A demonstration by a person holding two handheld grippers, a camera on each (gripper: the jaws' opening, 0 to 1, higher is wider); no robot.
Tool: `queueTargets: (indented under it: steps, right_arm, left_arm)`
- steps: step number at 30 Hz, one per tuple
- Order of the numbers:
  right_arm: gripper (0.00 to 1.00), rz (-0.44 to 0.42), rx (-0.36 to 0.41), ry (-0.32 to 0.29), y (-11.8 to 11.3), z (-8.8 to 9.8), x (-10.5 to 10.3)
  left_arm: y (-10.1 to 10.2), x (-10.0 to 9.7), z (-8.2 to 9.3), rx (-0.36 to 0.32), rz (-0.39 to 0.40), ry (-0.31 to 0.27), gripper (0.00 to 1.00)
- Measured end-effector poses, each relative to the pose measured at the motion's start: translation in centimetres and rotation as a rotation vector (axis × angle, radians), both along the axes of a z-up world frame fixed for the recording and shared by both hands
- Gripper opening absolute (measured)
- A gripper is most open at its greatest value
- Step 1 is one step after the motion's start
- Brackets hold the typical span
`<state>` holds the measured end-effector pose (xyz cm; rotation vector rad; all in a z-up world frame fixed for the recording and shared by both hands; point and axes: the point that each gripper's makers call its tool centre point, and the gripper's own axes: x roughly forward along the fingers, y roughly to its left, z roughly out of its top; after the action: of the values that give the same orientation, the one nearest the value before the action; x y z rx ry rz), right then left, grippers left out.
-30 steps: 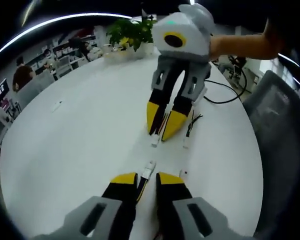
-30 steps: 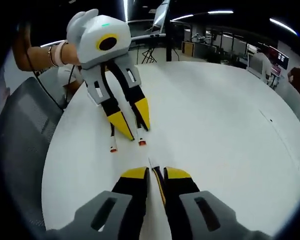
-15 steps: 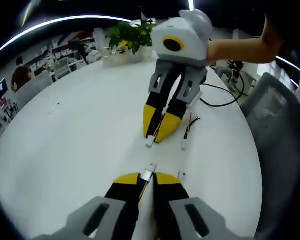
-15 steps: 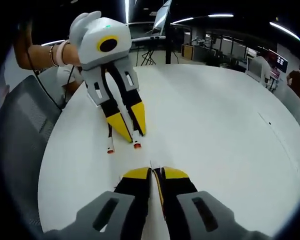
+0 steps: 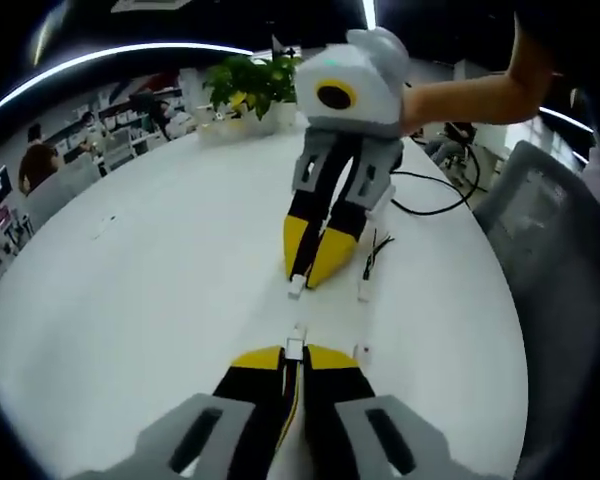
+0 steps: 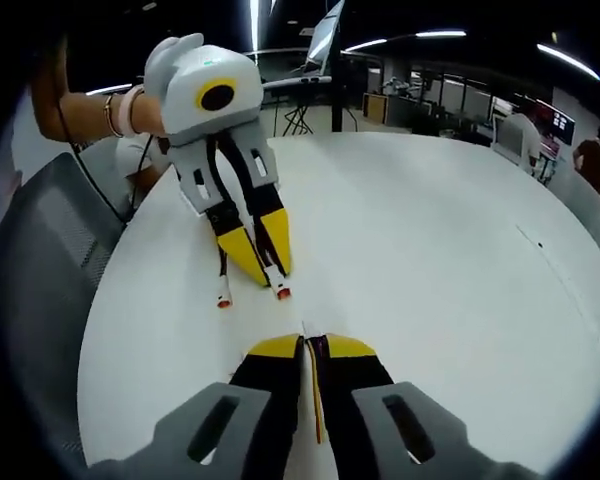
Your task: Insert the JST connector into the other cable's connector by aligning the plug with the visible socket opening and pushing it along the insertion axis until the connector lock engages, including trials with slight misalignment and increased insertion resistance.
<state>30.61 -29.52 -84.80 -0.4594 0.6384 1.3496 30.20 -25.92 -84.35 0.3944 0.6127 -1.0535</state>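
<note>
Plug (image 5: 294, 348), white, sits pinched between the left gripper's (image 5: 293, 355) clenched fingers, its yellow wire trailing back. Facing it across the white tabletop (image 5: 160, 280), the right gripper (image 5: 311, 268) fingers are clamped on the socket (image 5: 297, 286) cable. A spare cable (image 5: 368, 275) lies just beside; a potted plant (image 5: 248, 85) stands behind.
</note>
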Motion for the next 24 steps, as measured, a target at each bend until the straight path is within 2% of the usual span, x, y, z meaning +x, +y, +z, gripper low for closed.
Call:
queueTargets:
  steps: [5, 10, 11, 16, 24]
  right_arm:
    - [0.04, -0.006, 0.0, 0.005, 0.05, 0.06, -0.09]
    - [0.04, -0.008, -0.007, 0.001, 0.04, 0.06, -0.19]
    - [0.04, -0.012, -0.009, 0.006, 0.07, 0.09, -0.19]
    - [0.04, -0.017, -0.012, 0.007, -0.03, 0.03, -0.06]
    - [0.04, -0.021, -0.046, 0.013, -0.61, 0.38, -0.11]
  left_arm:
    - [0.01, 0.06, -0.01, -0.005, 0.046, 0.021, 0.01]
    - [0.09, 0.16, -0.11, -0.003, 0.053, 0.023, 0.01]
    - [0.14, 0.23, -0.13, -0.017, 0.069, 0.041, 0.0]
    - [0.1, 0.17, -0.12, -0.026, 0.065, 0.027, 0.0]
    - [0.26, 0.1, -0.09, 0.011, 0.064, 0.033, 0.0]
